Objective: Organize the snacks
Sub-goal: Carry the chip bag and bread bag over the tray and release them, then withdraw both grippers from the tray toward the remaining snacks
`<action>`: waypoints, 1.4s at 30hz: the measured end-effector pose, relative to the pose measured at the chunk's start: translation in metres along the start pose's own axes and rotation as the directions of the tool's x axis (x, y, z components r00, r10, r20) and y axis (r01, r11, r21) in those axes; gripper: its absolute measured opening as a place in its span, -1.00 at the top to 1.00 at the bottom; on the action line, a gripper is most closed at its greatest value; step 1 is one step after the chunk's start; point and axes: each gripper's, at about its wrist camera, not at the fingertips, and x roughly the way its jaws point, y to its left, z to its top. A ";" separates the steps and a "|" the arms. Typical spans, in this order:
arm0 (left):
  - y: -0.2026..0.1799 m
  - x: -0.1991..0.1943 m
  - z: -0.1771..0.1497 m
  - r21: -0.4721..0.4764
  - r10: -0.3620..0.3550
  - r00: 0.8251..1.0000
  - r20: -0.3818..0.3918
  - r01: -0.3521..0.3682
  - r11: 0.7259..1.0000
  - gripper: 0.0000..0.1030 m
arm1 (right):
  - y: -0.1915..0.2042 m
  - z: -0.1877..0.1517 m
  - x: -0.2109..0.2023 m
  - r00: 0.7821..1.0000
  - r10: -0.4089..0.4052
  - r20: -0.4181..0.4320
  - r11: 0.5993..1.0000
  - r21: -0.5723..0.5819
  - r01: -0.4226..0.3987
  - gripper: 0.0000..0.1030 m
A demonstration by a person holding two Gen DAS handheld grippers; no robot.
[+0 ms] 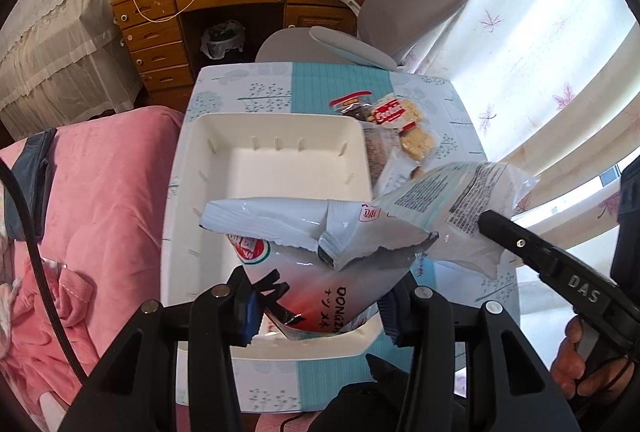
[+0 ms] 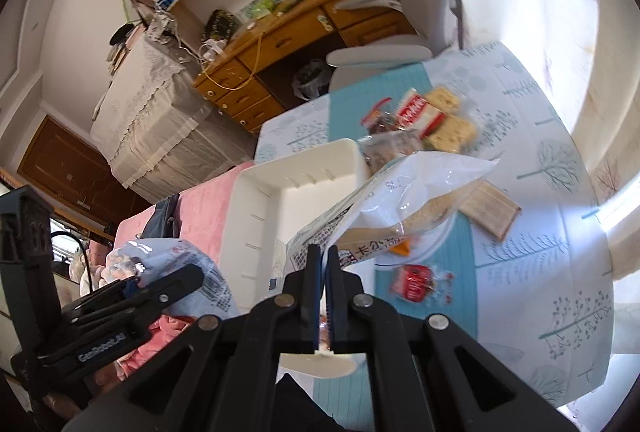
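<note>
Between the two blue-padded fingers of the left claw [image 1: 320, 306], a glossy grey-and-red foil snack bag [image 1: 316, 252] with dark lettering is being gripped by its lower end, the pads pressing on its sides. Ahead of and beneath this claw, an empty, white, rectangular plastic tray [image 1: 276, 128] with slotted walls is sitting on the desk [image 1: 256, 88], which is wearing a pale blue-and-white cloth printed with trees. The foil bag is hanging partly over the near part of that tray.

To the right of the left claw, the right claw [image 2: 323, 274] is pinching its black fingers together on the edge of a clear-and-white printed plastic packet [image 2: 404, 208] holding something tan, with the packet lifted above the desk. Beyond that packet, a heap of wrapped biscuits with a red label [image 2: 424, 116] is lying on the cloth just past the tray's far right corner. A flat tan wafer pack [image 2: 490, 210] and a small red-wrapped sweet [image 2: 416, 282] are lying to the right of the right claw. A pink bedspread [image 1: 100, 192] is lying left of the desk.
</note>
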 end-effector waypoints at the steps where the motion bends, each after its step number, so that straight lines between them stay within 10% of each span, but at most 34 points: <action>1: 0.006 0.001 -0.001 0.003 0.001 1.000 -0.003 -0.001 1.000 0.12 | 0.005 -0.001 0.001 1.000 0.000 0.005 1.000 -0.007 0.000 0.97; 18: 0.064 0.031 -0.006 0.068 -0.023 0.997 -0.068 0.028 0.997 0.10 | 0.078 -0.030 0.032 1.000 -0.014 0.014 0.996 -0.086 0.015 0.96; 23: 0.070 0.039 -0.006 0.056 -0.022 0.996 -0.084 0.027 0.998 -0.25 | 0.079 -0.031 0.037 0.998 -0.057 0.007 0.997 -0.058 0.057 0.79; 28: 0.076 0.039 -0.007 0.031 -0.029 0.996 -0.087 0.032 0.999 -0.43 | 0.071 -0.029 0.033 0.997 -0.066 0.037 0.998 -0.010 0.066 0.22; 42: 0.055 0.033 -0.011 0.008 -0.027 0.997 -0.067 0.028 1.000 -0.46 | 0.052 -0.028 0.028 0.997 -0.071 -0.014 0.997 -0.021 0.070 0.03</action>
